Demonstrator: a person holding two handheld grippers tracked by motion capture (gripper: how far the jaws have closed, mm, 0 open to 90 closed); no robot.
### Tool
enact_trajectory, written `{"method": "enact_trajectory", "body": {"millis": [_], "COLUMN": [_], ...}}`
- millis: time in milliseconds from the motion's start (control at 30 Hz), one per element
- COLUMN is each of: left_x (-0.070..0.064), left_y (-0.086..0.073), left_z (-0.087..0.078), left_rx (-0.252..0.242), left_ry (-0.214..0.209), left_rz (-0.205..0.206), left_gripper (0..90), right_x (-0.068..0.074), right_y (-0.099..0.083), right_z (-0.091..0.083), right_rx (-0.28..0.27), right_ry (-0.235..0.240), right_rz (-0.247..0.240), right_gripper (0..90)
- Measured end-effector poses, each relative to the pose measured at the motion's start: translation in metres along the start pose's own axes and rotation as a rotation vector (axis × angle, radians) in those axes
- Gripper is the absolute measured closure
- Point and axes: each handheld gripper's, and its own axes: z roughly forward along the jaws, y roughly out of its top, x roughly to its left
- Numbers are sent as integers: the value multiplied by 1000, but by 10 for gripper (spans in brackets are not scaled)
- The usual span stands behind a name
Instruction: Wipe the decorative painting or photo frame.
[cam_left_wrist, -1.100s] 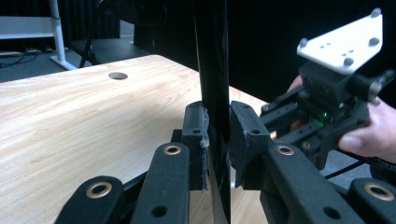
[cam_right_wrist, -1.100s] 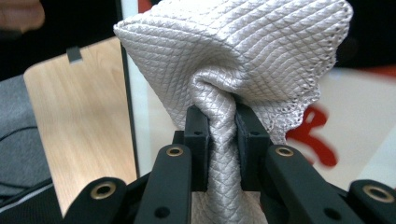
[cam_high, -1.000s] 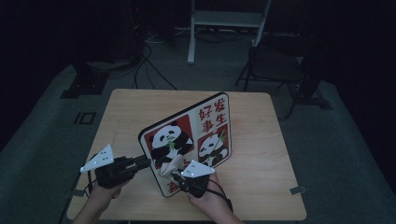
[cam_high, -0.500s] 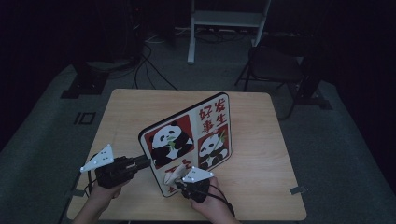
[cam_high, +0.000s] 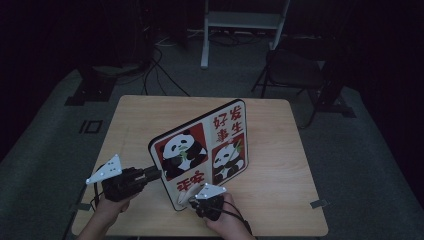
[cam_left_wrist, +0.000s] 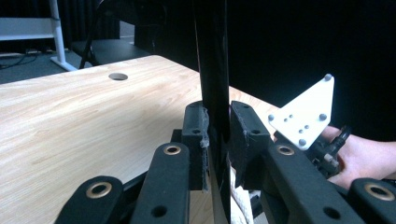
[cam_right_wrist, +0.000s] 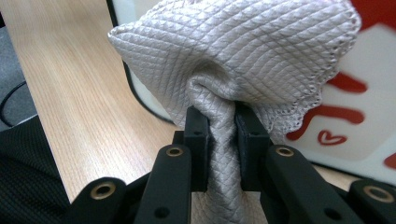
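A flat rectangular board printed with black-and-white pandas on red panels and red characters (cam_high: 205, 152) stands on edge on the light wooden table (cam_high: 280, 165), propped between the two grippers. No container is on the table.

The left gripper (cam_high: 150, 174) has its jaws drawn narrow on the board's black edge; in the left gripper view that edge (cam_left_wrist: 214, 70) rises straight up from between the two pads (cam_left_wrist: 195, 128), which press it from both sides. The board therefore stands directly ahead of this gripper, with bare tabletop stretching off beyond its left jaw.

The right gripper (cam_high: 192, 202) sits at the board's lower edge. Its jaws are closed tight on a pale grey quilted cloth (cam_right_wrist: 233, 56), pinching a twisted neck of fabric, and the bunched cloth spreads out above the jaw tips. The cloth lies against the board's printed white-and-red face (cam_right_wrist: 359, 126) just in front of that gripper.
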Motion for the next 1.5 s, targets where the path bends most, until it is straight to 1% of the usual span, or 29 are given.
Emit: {"method": "enact_trajectory", "body": {"millis": [167,333,400,467,567,600,633,667,700,733,767,800,833,867,900,933,967,1033,1067,1100,1133,1167,1233,1267,1300,1367,1433,1467,1500], "left_x": [0,1,1,1,2,2,3,3,4,5,5,6,6,7,8,9,9,11,11,12,11,11,11,11,11,11,11,12,12], "left_y": [0,0,0,0,1,1,3,4,5,6,6,5,5,5,4,3,3,3,3,2,3,3,3,3,4,4,4,4,4], "left_z": [0,0,0,0,-3,-3,-7,-9,-11,-13,-13,-13,-13,-13,-12,-10,-10,-9,-8,-7,-6,-5,-3,-2,-1,2,3,4,5], "left_rx": [-1,0,-1,-5,-16,-16,-29,-37,-46,-50,-50,-52,-52,-48,-47,-44,-44,-38,-34,-29,-24,-18,-12,-10,-12,-13,-14,-15,-20], "left_ry": [1,-6,-7,-8,-6,-6,-3,7,16,37,37,52,52,67,67,86,86,101,112,110,123,123,119,117,112,108,106,100,94], "left_rz": [-2,-3,-3,0,2,2,0,1,1,-1,-1,-8,-8,-7,-15,-18,-18,-30,-29,-31,-27,-29,-27,-27,-30,-28,-27,-27,-29], "left_gripper": [780,780,778,775,760,759,759,758,759,759,759,760,760,760,760,759,760,760,760,760,759,759,759,759,759,758,758,758,759], "right_x": [0,2,3,4,6,6,6,5,4,4,4,4,4,4,4,6,6,9,12,12,13,15,18,19,19,20,21,21,21], "right_y": [-6,-8,-5,0,12,12,16,26,32,44,44,56,56,69,69,84,84,101,115,115,124,133,146,159,159,171,178,178,182], "right_z": [6,7,4,-2,-15,-15,-20,-32,-37,-48,-48,-58,-58,-68,-68,-77,-77,-88,-96,-96,-101,-106,-111,-114,-114,-115,-113,-113,-110], "right_rx": [30,47,41,18,-38,-38,-61,-106,-130,-176,-176,-220,-220,-263,-263,-311,-311,-369,-417,-417,-441,-469,-500,-529,-529,-545,-550,-550,-550], "right_ry": [5,12,26,32,36,36,37,40,35,36,36,32,32,41,41,48,48,48,50,50,52,48,41,28,28,19,0,0,-2], "right_rz": [-4,-7,-1,0,2,2,1,5,-1,-2,-2,-9,-9,-15,-15,-24,-24,-43,-53,-53,-59,-69,-82,-87,-87,-96,-104,-104,-102], "right_gripper": [776,776,776,776,776,776,776,776,776,776,776,776,776,776,776,776,776,776,776,776,776,776,776,776,776,776,776,776,776]}}
